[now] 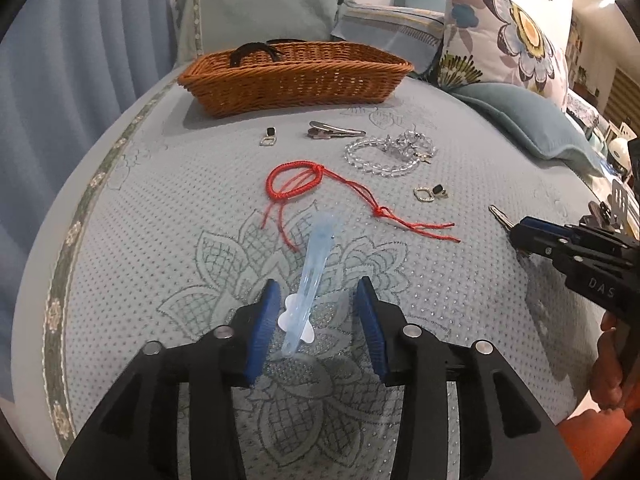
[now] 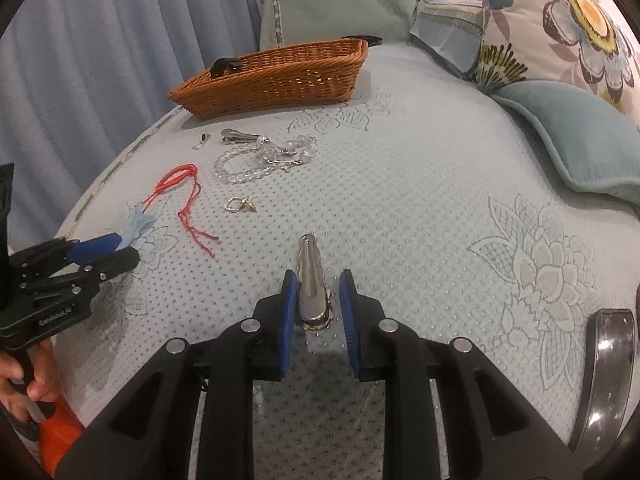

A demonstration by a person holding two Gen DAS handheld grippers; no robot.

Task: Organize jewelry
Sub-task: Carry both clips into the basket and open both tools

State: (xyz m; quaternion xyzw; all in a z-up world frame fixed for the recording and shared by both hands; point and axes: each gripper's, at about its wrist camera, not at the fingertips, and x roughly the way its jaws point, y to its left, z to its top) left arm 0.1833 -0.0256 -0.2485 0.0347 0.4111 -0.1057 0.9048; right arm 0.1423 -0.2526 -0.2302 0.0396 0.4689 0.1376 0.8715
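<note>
Jaws apart | left gripper (image 1: 318, 320) astride blue clip (image 1: 310, 276) | right gripper (image 2: 318, 300) astride silver clip (image 2: 312, 280)

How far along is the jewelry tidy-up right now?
Barely started: the basket holds only something dark. In hand: the left claw straddles the blue clip, the right claw the silver clip, both open. Left: red cord, bead bracelet, earrings.
</note>
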